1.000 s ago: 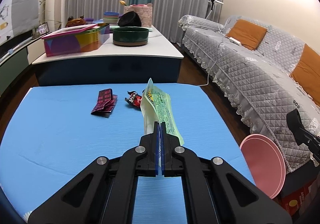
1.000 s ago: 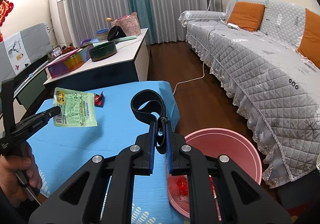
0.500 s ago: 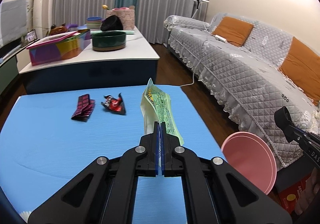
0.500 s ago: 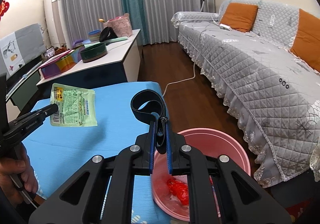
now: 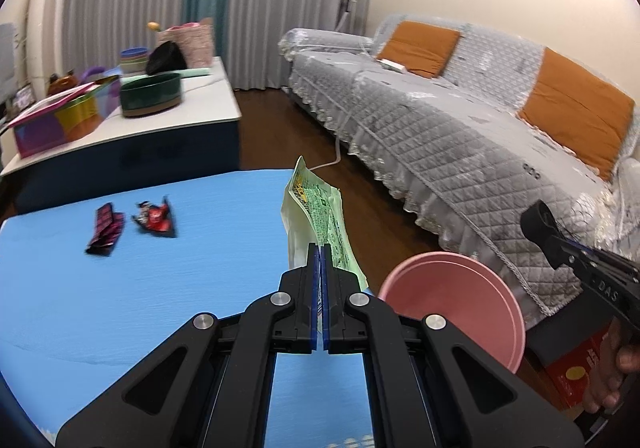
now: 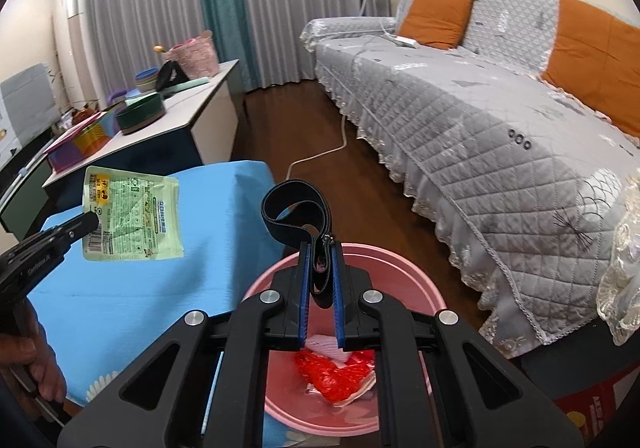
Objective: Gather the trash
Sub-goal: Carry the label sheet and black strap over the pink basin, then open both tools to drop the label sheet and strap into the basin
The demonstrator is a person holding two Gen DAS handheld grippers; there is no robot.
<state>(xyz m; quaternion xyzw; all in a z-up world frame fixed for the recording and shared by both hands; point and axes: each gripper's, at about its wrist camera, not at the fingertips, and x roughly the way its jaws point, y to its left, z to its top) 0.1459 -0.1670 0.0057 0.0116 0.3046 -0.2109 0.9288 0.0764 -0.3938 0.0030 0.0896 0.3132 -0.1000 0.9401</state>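
Standing upright: green pouch [image 5: 316,208], long axis vertical

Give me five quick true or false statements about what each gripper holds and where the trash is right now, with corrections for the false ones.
1. The left gripper is shut on the pale green printed plastic pouch. True.
2. The right gripper is open and holds nothing. False: it is shut on a black looped strap.
3. The round pink plastic bin already has red crumpled trash inside. True.
4. The light blue tabletop has no wrappers left on it. False: a dark red checked wrapper and a red and black crumpled wrapper lie there.
5. The pink bin stands on the grey quilted sofa. False: it sits low, between table and sofa.
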